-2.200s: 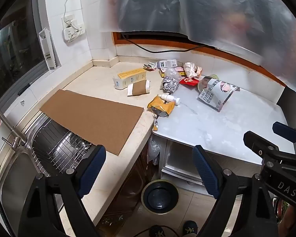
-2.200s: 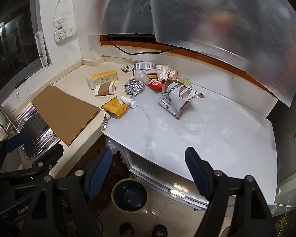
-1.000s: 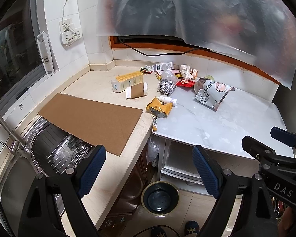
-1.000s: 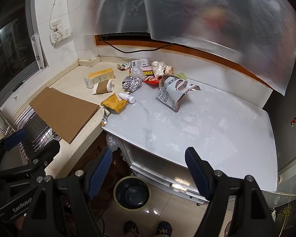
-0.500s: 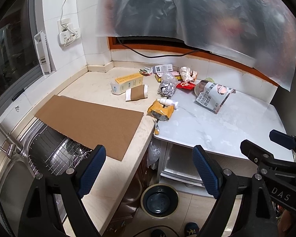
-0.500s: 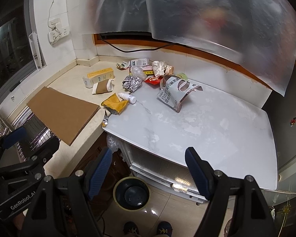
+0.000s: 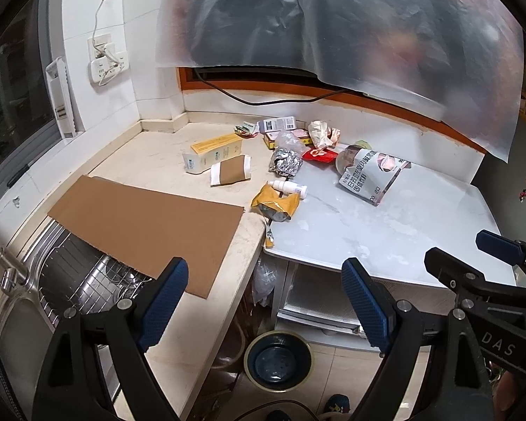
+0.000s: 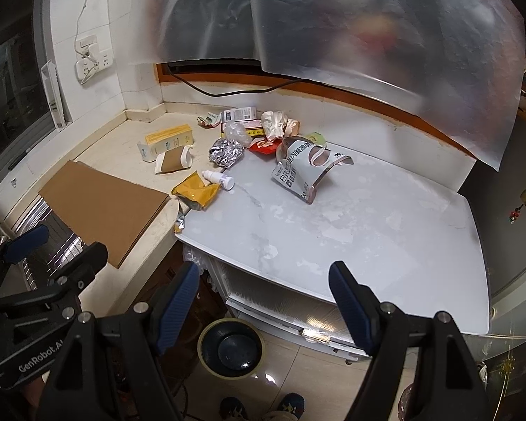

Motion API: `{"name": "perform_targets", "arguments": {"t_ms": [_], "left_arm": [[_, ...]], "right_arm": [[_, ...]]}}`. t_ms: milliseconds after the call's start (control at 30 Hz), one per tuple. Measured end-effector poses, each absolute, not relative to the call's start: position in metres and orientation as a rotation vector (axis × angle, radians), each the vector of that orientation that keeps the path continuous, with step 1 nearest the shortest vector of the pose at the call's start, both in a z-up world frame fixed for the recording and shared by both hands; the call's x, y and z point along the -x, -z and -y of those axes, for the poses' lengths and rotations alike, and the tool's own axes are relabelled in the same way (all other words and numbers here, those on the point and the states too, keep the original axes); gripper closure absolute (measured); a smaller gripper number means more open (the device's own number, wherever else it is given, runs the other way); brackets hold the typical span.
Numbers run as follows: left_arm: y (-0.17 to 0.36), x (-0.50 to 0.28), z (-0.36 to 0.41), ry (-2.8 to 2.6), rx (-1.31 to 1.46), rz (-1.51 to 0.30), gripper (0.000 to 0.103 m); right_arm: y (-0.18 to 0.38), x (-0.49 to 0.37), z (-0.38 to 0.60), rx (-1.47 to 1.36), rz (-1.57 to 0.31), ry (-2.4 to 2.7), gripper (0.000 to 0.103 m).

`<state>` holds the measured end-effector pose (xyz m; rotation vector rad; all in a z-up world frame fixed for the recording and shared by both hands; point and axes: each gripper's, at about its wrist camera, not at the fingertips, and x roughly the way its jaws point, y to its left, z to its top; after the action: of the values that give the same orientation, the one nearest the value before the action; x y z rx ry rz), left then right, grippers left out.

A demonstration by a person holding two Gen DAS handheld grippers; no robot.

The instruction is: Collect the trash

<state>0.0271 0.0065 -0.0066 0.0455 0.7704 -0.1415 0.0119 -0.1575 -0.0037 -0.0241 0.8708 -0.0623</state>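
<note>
Bare white worktop [image 8: 368, 217] ahead of right claw [image 8: 263, 301]; trash heap [image 8: 256, 147] beyond, hanging plastic sheet [image 8: 368, 35] above; cardboard [image 7: 150, 217] ahead of left claw [image 7: 263, 301].

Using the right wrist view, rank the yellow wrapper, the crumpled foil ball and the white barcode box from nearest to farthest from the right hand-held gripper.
From the right hand-held gripper:
1. Yellow wrapper, at the counter's edge, left of centre.
2. Crumpled foil ball, farther back, mid-pile.
3. White barcode box, by the back wall.

One cardboard sheet [image 7: 147, 224], one round bin [image 7: 278, 356] on the floor, two tongs [image 7: 263, 301] [image 8: 263, 301]. On the tabletop [image 7: 385, 231]: one foil ball [image 7: 285, 163], one white dropper bottle [image 7: 287, 187], one yellow wrapper [image 7: 275, 203], one large printed pouch [image 7: 368, 177], one long yellow-and-white carton [image 7: 212, 152], one crushed paper cup [image 7: 230, 171].
</note>
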Motion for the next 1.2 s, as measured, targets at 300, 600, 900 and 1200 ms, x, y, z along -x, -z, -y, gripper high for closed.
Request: {"name": "perform_targets", "arguments": {"t_ms": [300, 600, 900, 1200], "left_arm": [[0.015, -0.041, -0.01, 0.146, -0.027, -0.803, 0.015], [0.023, -0.076, -0.019, 0.076, 0.031, -0.846, 0.015], [0.057, -0.149, -0.014, 0.078, 0.161, -1.021, 0.017], [0.107, -0.222, -0.008, 0.003, 0.381, -1.141, 0.038]], "right_arm": [[0.008, -0.023, 0.158, 0.011, -0.882, 0.063, 0.026], [0.016, -0.065, 0.169, -0.006, -0.907, 0.009, 0.026], [0.035, -0.149, 0.181, 0.012, -0.974, -0.188, 0.045], [0.073, -0.243, 0.162, 0.107, -1.059, -0.396, 0.059]]}}
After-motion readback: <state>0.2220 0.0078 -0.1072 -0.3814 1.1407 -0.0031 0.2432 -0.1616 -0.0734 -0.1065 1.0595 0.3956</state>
